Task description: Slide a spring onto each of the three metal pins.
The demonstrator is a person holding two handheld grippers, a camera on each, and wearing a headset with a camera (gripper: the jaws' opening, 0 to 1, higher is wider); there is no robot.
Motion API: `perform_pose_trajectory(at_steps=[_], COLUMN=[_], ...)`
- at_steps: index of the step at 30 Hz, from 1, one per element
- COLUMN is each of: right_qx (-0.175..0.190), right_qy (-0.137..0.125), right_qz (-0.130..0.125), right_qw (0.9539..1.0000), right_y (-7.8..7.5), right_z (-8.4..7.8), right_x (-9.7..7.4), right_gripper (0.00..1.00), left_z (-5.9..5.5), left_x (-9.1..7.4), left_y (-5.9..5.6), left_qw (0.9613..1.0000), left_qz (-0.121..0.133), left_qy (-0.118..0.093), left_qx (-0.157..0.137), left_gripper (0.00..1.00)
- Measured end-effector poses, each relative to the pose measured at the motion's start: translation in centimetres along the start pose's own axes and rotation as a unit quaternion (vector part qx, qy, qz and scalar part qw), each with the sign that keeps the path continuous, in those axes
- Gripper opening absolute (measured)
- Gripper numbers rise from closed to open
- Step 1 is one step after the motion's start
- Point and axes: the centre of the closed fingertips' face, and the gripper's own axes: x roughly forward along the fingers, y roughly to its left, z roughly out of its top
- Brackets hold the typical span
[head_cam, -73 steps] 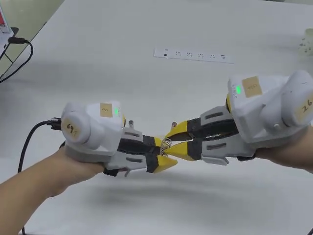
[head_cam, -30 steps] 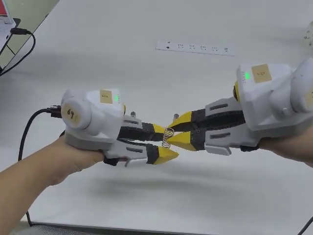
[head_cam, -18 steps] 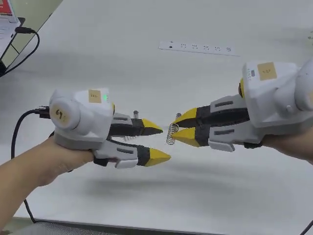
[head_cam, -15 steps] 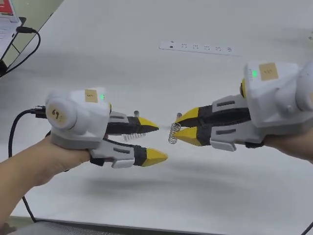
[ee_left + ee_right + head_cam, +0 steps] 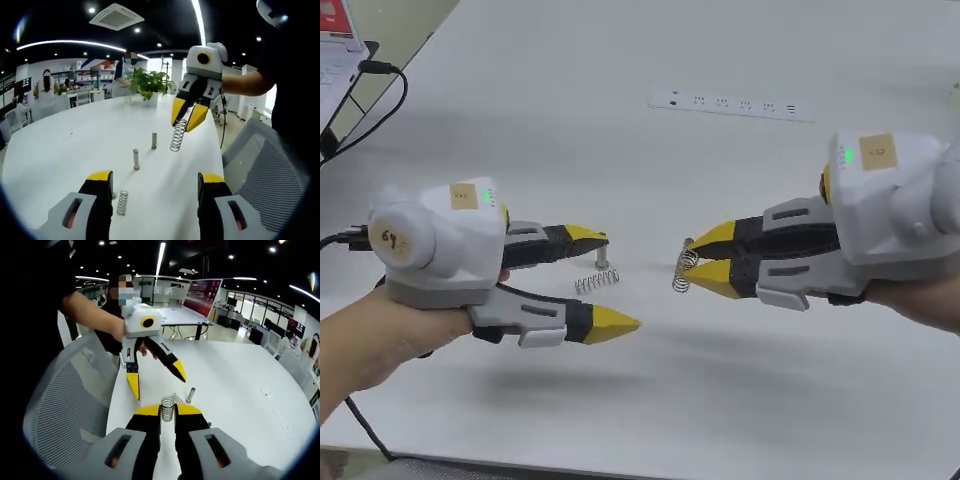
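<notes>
My right gripper [image 5: 689,264] is shut on one end of a small steel spring [image 5: 684,271], which hangs off its yellow tips above the white table [image 5: 620,150]. The same spring [image 5: 167,406] stands pinched between that gripper's own jaws [image 5: 168,413]. My left gripper [image 5: 620,281] is open and empty, a little to the left of it. Between the two, a second spring [image 5: 597,282] lies flat beside an upright metal pin [image 5: 601,258]. Ahead of the open left gripper [image 5: 156,177] stand two pins [image 5: 135,159] [image 5: 154,140], with the loose spring [image 5: 121,202] and the held spring [image 5: 177,135].
A white power strip [image 5: 732,104] lies farther back on the table. A black cable [image 5: 365,110] and a laptop corner [image 5: 334,40] sit at the far left. A mesh chair [image 5: 60,400] stands at the table's near edge. A potted plant [image 5: 150,82] is at the far end.
Both grippers held the spring together. The left gripper has opened and drawn back to the left, leaving the spring in the right gripper. The head camera has shifted a little.
</notes>
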Motion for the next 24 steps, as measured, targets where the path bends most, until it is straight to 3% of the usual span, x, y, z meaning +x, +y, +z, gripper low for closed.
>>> perform_pose_trajectory(at_steps=[2, 11, 15, 24], right_qx=[0.000, 0.001, 0.001, 0.006], right_qy=[0.000, 0.007, 0.011, 0.012], right_qz=[-0.002, -0.011, -0.012, -0.023], right_qw=[1.0000, 0.9999, 0.9999, 0.9996], right_y=[-0.2, -0.9, -0.7, -0.9], right_z=[-0.1, -0.8, -1.0, -1.3], right_x=[0.0, -0.1, -0.2, -0.6], right_gripper=[0.07, 0.07, 0.07, 0.07], left_z=[-0.3, -2.1, -2.4, -2.4], left_x=[-0.5, -2.3, -2.6, -2.6], left_y=[0.5, 2.1, 2.4, 2.4], left_qw=[0.9999, 0.9988, 0.9982, 0.9980], left_qz=[0.014, 0.043, 0.055, 0.055], left_qy=[0.000, 0.007, 0.002, -0.002], left_qx=[-0.004, -0.022, -0.025, -0.032], left_gripper=[0.73, 0.90, 0.97, 0.98])
